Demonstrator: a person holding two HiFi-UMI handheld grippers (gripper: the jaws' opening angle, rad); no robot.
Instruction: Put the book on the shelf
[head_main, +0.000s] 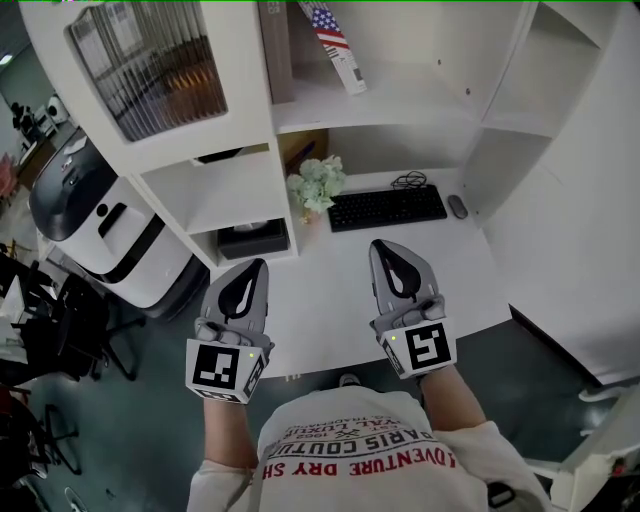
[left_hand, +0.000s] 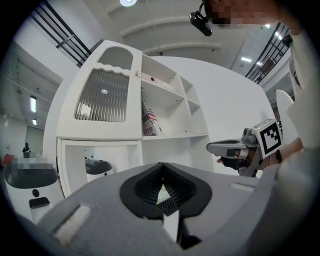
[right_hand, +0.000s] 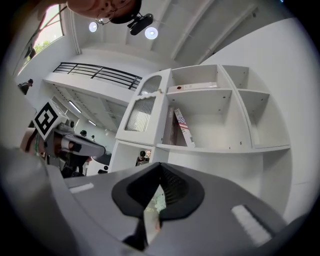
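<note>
The book (head_main: 335, 42), with a flag-pattern cover, leans tilted on an upper shelf (head_main: 400, 100) of the white shelf unit. It also shows in the left gripper view as the book (left_hand: 149, 123) and in the right gripper view as the book (right_hand: 182, 128). My left gripper (head_main: 257, 266) and right gripper (head_main: 382, 247) hover side by side over the white desk (head_main: 330, 300), well below the book and pointing at the unit. Both have their jaws shut with nothing held: left gripper (left_hand: 162, 169), right gripper (right_hand: 159, 171).
A black keyboard (head_main: 387, 208), a mouse (head_main: 457, 206) and a small potted plant (head_main: 317, 183) sit at the desk's back. A ribbed-glass cabinet door (head_main: 150, 60) is at the upper left. A dark box (head_main: 253, 238) fills a low cubby. A white and black machine (head_main: 100, 230) stands left.
</note>
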